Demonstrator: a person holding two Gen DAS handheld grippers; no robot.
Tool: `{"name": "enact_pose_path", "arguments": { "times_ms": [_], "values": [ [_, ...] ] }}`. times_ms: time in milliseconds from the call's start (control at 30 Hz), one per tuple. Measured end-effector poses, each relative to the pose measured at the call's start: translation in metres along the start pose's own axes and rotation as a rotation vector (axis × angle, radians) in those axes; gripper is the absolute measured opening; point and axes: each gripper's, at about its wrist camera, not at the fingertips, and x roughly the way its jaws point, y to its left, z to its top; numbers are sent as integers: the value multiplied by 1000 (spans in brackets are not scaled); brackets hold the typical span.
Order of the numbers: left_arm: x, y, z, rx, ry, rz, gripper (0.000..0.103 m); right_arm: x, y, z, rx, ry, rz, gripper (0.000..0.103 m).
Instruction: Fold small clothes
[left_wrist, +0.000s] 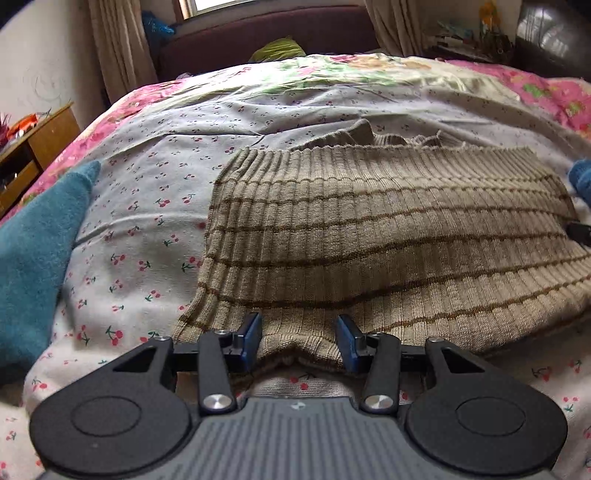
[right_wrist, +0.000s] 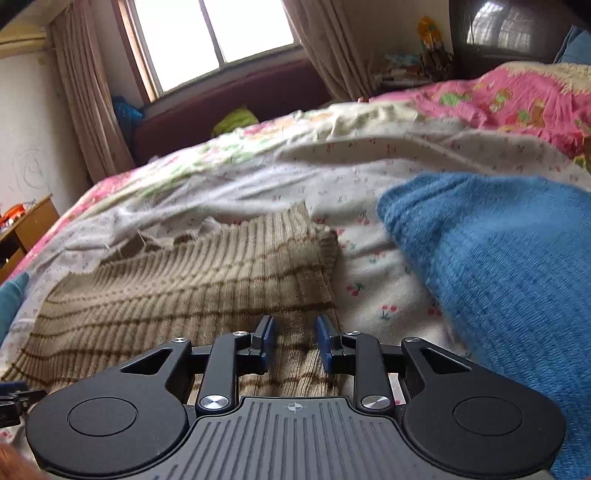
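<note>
- On the bed, over the cherry-print sheet (left_wrist: 140, 206), the striped beige sweater (left_wrist: 388, 236) is lying spread flat, its long axis running sideways across both grippers, from one to the other.
- At the near hem, the left gripper (left_wrist: 299, 341) is sitting right on the sweater's edge, with a small hump of the knit bunching up between its blue pads (left_wrist: 251, 338). Its fingers are standing about half spread; the pads look close beside the hump, but I cannot tell for sure whether they are pressing it.
- Further along the same near side, the right gripper (right_wrist: 293, 345) is hovering low over the sweater's right portion, close to its side edge. Its fingers are standing narrowly apart, with the knit showing flat between them and nothing pinched.
- Just beside the right gripper, a blue knitted garment (right_wrist: 498, 280) is lying on the sheet, apart from the sweater.
- Both grippers are pointing toward the sweater's far edge, so any fold would probably be going away from the near hem.
</note>
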Motion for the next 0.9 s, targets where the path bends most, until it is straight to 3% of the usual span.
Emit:
{"name": "enact_pose_path", "arguments": {
  "times_ms": [67, 200, 467, 667, 900],
  "values": [
    [-5, 2, 0, -11, -19, -7, 55, -4, 0, 1, -2, -14, -14, 31],
    [-5, 5, -1, -28, -14, -13, 55, 8, -2, -5, -6, 61, -70, 33],
    [-20, 29, -5, -154, -71, -60, 55, -19, 28, 0, -106, 3, -131, 33],
    [2, 43, -6, -230, 32, -98, 57, -21, 84, 13, -229, 39, -55, 33],
    [-2, 50, -8, -275, 4, -147, 58, -7, 153, 17, -319, 94, 49, 33]
  ]
}}
